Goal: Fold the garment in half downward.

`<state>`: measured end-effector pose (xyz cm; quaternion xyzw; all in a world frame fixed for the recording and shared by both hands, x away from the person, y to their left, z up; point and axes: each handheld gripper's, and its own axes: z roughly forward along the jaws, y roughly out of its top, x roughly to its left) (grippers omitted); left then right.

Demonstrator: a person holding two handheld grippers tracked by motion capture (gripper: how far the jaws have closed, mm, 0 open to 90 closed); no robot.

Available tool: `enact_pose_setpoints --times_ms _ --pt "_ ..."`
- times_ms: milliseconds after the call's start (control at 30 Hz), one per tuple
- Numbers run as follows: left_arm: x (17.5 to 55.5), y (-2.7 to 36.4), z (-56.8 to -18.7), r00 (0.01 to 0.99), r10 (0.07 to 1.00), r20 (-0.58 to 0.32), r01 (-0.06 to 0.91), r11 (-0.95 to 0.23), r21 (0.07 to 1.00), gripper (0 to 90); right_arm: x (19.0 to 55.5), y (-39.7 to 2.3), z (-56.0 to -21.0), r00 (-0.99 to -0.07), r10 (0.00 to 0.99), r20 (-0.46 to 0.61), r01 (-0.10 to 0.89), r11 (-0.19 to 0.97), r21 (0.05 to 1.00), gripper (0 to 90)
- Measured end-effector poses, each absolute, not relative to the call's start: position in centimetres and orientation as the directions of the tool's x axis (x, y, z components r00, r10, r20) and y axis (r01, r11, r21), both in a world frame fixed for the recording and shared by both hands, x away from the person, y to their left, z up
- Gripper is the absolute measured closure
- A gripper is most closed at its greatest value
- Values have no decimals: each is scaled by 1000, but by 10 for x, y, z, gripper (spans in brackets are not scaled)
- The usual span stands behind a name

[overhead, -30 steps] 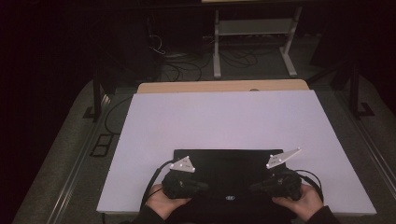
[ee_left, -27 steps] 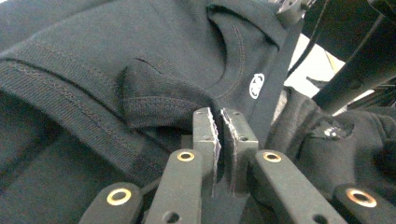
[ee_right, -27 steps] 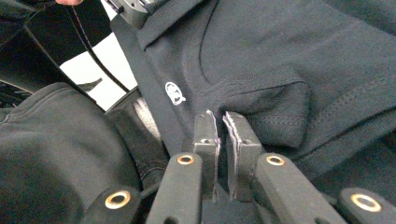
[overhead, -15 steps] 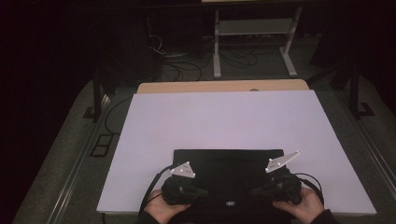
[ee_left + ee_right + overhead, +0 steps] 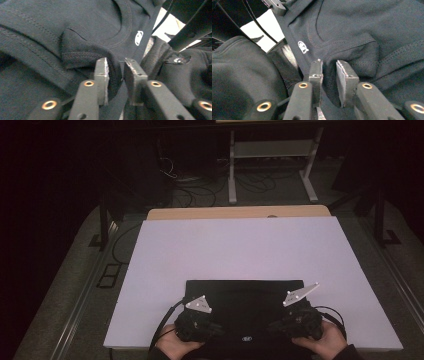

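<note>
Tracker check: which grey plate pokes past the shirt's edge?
The right grey plate: its tip overhangs the white table; the left grey plate lies over the shirt.

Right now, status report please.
Both tongs, left and right, just opening, shirt fabric between jaws. Black shirt folded at table's near edge. Nothing obstructing.

A small white oval logo sits below the black garment's neckline (its lettering too blurred to read).

Probably a dim lab: white-topped table, floor cables, metal stand
</note>
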<state>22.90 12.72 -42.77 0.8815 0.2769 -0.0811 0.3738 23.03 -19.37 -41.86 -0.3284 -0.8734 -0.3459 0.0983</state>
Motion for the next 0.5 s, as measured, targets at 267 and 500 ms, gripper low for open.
enact_pose_setpoints --times_ms 267,500 --pt "230 131 -426 831 450 -328 547 -552 629 557 228 -197 -414 -769 515 379 634 537 557 613" --pt "231 137 -420 838 448 -313 532 -539 653 473 227 -204 -407 -764 552 334 624 503 598 414"
